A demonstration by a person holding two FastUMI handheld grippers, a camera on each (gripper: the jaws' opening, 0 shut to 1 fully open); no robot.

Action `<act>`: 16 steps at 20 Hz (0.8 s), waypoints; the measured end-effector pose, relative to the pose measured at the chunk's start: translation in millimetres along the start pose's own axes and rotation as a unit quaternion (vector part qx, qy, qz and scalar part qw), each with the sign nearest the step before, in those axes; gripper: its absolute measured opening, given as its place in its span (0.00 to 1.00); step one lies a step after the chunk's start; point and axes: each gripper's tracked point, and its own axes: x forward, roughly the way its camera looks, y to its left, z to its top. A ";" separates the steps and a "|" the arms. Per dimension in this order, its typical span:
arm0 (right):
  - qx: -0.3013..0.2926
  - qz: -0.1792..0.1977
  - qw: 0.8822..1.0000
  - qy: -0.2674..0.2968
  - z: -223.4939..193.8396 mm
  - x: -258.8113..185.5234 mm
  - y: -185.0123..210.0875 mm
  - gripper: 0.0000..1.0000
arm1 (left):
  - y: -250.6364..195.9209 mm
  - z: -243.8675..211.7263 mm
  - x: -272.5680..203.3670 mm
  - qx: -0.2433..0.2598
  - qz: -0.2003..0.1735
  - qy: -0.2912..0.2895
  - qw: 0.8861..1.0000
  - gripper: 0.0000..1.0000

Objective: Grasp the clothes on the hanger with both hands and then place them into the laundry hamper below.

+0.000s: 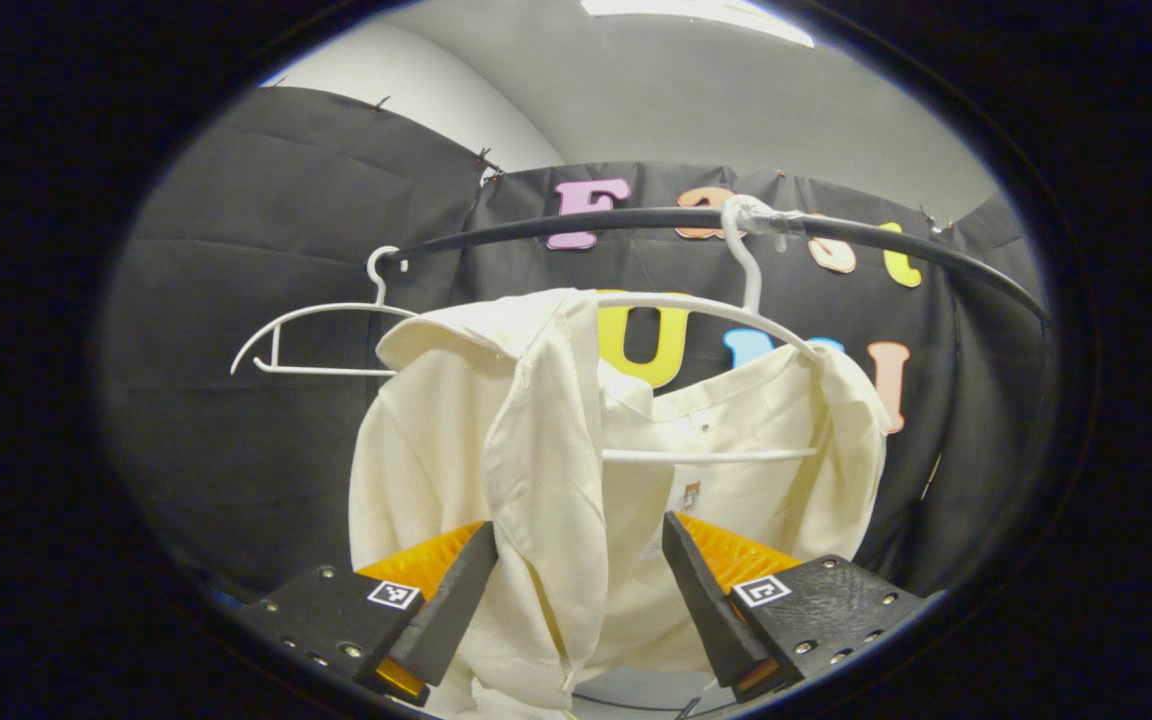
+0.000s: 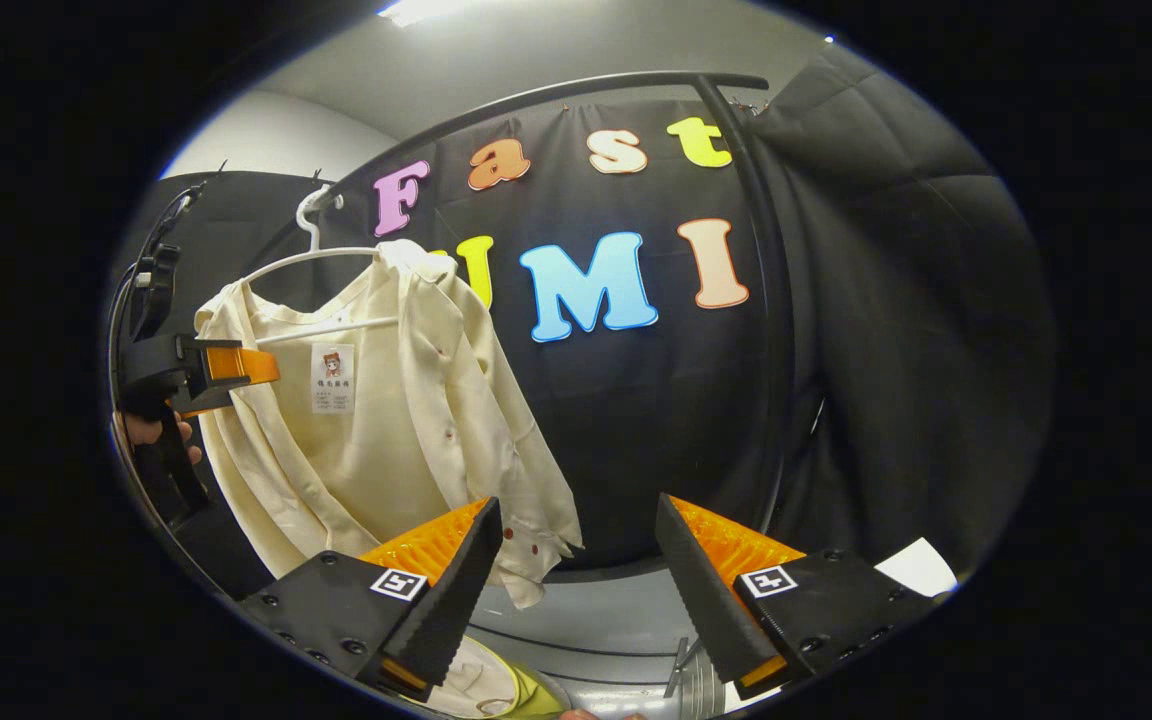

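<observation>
Against the black cloth wall (image 2: 886, 300), a cream shirt (image 1: 456, 450) hangs; both tongs (image 1: 581, 585) (image 2: 576, 580) spread.

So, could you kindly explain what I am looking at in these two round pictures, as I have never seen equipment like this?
There is no robot arm here: a person holds a two-finger gripper in each hand, and a fisheye camera rides on each, looking forward along its fingers.

In the left gripper view, the left gripper is open, its fingers either side of a hanging front edge of a cream shirt, not yet pressing it. The shirt hangs on a white hanger from a dark curved rail; an empty hanger hangs beside it.

In the right gripper view, the right gripper is open and holds nothing, still apart from the shirt. Farther off you see the left gripper, held by a hand, at the shirt. At the bottom edge sits something with a yellow-green rim, possibly the hamper.
</observation>
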 end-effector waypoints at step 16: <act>-0.007 0.057 0.996 0.063 -38.6 24.8 4.7 0.98 | 34.7 -0.5 18.2 0.085 0.154 -0.024 0.984 0.39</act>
